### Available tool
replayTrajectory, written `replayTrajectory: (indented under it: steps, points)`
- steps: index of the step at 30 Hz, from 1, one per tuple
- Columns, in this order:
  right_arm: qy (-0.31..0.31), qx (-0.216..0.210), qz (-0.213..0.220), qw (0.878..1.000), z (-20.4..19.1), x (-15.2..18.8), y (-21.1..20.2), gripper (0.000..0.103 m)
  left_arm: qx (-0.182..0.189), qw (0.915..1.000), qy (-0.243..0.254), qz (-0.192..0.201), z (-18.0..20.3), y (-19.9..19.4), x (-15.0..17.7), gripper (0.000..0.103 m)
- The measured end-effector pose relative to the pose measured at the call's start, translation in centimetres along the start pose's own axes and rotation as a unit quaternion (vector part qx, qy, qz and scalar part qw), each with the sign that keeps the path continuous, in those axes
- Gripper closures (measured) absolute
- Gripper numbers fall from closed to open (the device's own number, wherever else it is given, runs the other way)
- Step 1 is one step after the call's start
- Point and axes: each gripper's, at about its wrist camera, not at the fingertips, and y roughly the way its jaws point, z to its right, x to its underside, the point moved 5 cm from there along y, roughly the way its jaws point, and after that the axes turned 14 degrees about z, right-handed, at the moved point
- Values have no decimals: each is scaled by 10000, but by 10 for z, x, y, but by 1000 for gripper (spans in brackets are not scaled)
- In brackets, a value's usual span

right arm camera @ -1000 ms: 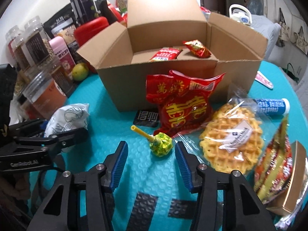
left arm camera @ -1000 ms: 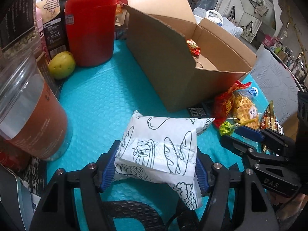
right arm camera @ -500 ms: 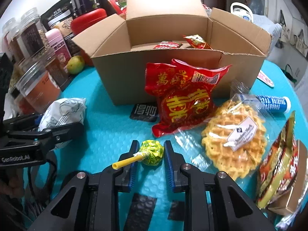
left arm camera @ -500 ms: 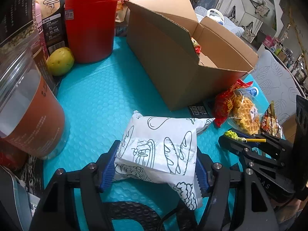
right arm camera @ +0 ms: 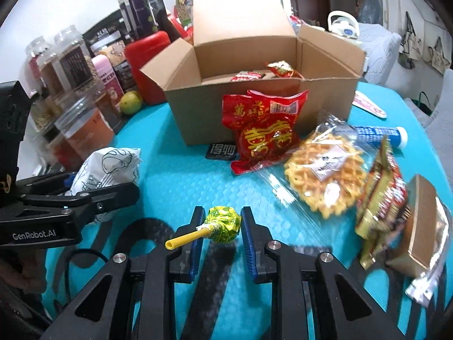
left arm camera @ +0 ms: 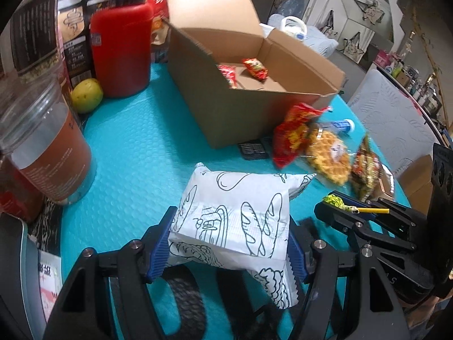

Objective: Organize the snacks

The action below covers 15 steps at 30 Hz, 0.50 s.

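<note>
My left gripper (left arm camera: pixel 230 236) is shut on a white bread-print snack bag (left arm camera: pixel 235 212) and holds it above the teal mat; the bag also shows in the right wrist view (right arm camera: pixel 109 167). My right gripper (right arm camera: pixel 222 226) is shut on a green-wrapped lollipop (right arm camera: pixel 223 223) with a yellow stick, lifted off the mat; it also shows in the left wrist view (left arm camera: pixel 335 201). The open cardboard box (right arm camera: pixel 254 113) stands behind, with small red packets (right arm camera: pixel 280 69) inside. A red snack bag (right arm camera: pixel 262 130) leans on its front.
A waffle pack (right arm camera: pixel 325 172), a blue tube (right arm camera: pixel 379 134), a red-gold packet (right arm camera: pixel 380 189) and a brown box (right arm camera: pixel 424 221) lie right. Jars (left arm camera: pixel 42 147), a red canister (left arm camera: pixel 121 48) and a yellow fruit (left arm camera: pixel 86 95) stand left.
My right gripper has closed on the lollipop and lifted it off the mat. My left gripper has risen with the bread-print bag, so the box interior now shows.
</note>
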Motion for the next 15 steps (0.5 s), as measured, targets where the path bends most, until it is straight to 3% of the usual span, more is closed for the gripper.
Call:
replayTrajectory:
  steps: [15]
  points:
    - [70, -86, 733, 9973, -5, -10, -92, 78, 386, 9974, 266, 550, 60, -60, -15, 35]
